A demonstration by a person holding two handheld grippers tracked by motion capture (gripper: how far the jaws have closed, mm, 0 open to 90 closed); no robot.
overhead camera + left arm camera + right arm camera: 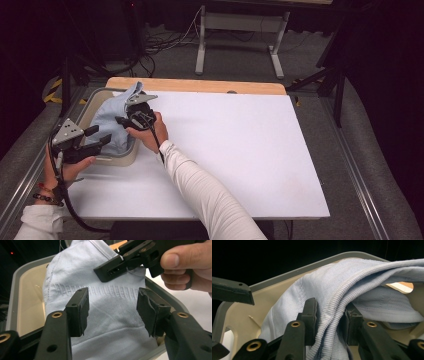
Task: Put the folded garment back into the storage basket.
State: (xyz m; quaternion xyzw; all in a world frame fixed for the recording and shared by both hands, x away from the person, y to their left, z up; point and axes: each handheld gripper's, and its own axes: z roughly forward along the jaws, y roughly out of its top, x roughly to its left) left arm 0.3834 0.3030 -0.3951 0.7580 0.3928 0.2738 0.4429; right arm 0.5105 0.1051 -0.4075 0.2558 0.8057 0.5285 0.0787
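Note:
A light blue garment (111, 122) lies bunched in a beige tub (123, 158) at the table's left edge. My right gripper (121, 120) reaches over the tub from the right and is shut on the garment's ribbed hem (332, 307), which runs pinched between its pads. The cloth (372, 305) drapes up and away from that grip. My left gripper (99, 135) is held at the tub's near-left side, pointing at the garment (112, 327). Its jaws (113, 296) stand apart, with cloth behind the gap and neither pad pressing on it. The right gripper (117, 266) shows just beyond.
The tub's grey rim (17, 287) wraps the cloth on the left and near side. The white table top (240, 145) stretches to the right of the tub. A wooden strip (200, 86) runs along the far edge. Stand legs and cables sit on the floor behind.

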